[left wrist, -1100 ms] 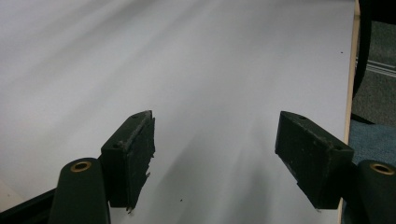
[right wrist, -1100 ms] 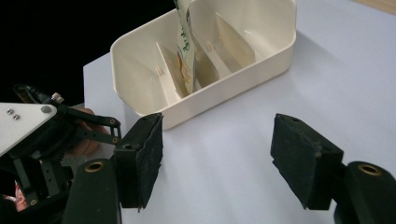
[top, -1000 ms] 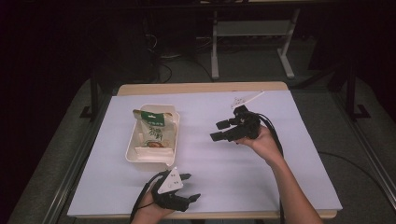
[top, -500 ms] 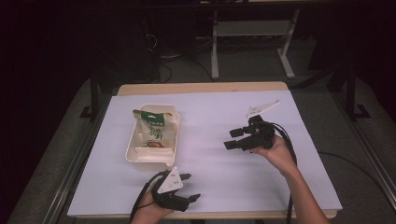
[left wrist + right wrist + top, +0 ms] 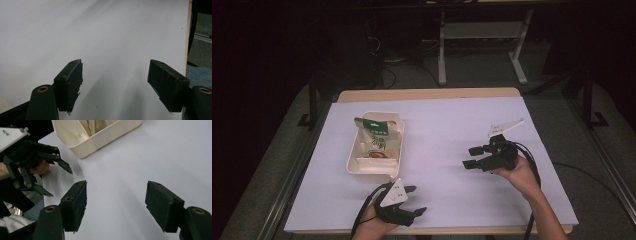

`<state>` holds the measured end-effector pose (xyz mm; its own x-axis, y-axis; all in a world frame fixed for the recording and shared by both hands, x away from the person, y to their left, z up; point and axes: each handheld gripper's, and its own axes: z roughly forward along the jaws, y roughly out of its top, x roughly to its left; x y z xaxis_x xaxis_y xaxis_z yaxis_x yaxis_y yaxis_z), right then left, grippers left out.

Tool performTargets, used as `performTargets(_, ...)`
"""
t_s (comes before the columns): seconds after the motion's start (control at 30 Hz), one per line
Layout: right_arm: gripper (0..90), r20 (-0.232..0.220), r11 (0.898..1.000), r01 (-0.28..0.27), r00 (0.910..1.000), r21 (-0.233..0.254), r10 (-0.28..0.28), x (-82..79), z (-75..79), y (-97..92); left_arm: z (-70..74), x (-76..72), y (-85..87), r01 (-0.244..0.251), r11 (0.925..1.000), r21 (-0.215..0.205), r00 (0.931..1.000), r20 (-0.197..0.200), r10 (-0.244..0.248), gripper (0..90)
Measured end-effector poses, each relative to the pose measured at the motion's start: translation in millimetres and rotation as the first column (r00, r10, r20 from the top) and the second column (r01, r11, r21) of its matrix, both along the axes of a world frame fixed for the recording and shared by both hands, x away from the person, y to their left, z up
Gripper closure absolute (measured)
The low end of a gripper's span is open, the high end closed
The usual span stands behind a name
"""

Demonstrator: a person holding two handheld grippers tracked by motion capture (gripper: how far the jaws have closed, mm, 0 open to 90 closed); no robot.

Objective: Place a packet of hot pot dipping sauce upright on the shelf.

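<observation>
My left gripper [image 5: 416,200]: it rests low at the near edge of the table, jaws spread wide, nothing between them. In the left gripper view my two black pads [image 5: 72,85] stand well apart over bare white table.
My right gripper [image 5: 473,157]: I hold it on the right side of the table, pointing left toward the tray, its grey plate on top. Jaws released and wide, nothing held. In the right gripper view its pads [image 5: 76,203] frame only white tabletop.
Right hand [image 5: 519,172]: wrapped round the gripper's body, the black cable trailing back along my forearm.
Tray [image 5: 357,162]: cream plastic, on the left half of the table, just beyond my left gripper and well apart from my right one. The right gripper view catches its near corner [image 5: 100,140] at the top.
Packet [image 5: 377,137]: a food pouch with a green top, lying inside the tray and leaning over its far rim.
Table [image 5: 447,120]: white sheet over a wooden board.
Between the grippers: open white surface; in the right gripper view my left gripper [image 5: 58,177] sits at the upper left, jaws apart, close to the tray's corner.
Touching: neither gripper touches the tray or the packet.
</observation>
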<state>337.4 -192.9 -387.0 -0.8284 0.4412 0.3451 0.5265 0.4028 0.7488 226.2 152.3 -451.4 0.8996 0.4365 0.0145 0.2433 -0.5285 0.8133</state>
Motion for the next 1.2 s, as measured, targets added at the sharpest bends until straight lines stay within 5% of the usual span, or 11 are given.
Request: performTargets(1.2, 31.7, -0.033, 0.997, 0.067, 0.9971, -0.04, -0.068, -53.3, -47.8, -50.0, -1.1, 1.9, 0.1, 0.009, 0.9999, 0.005, 0.9999, -0.012, -0.009, 28.7)
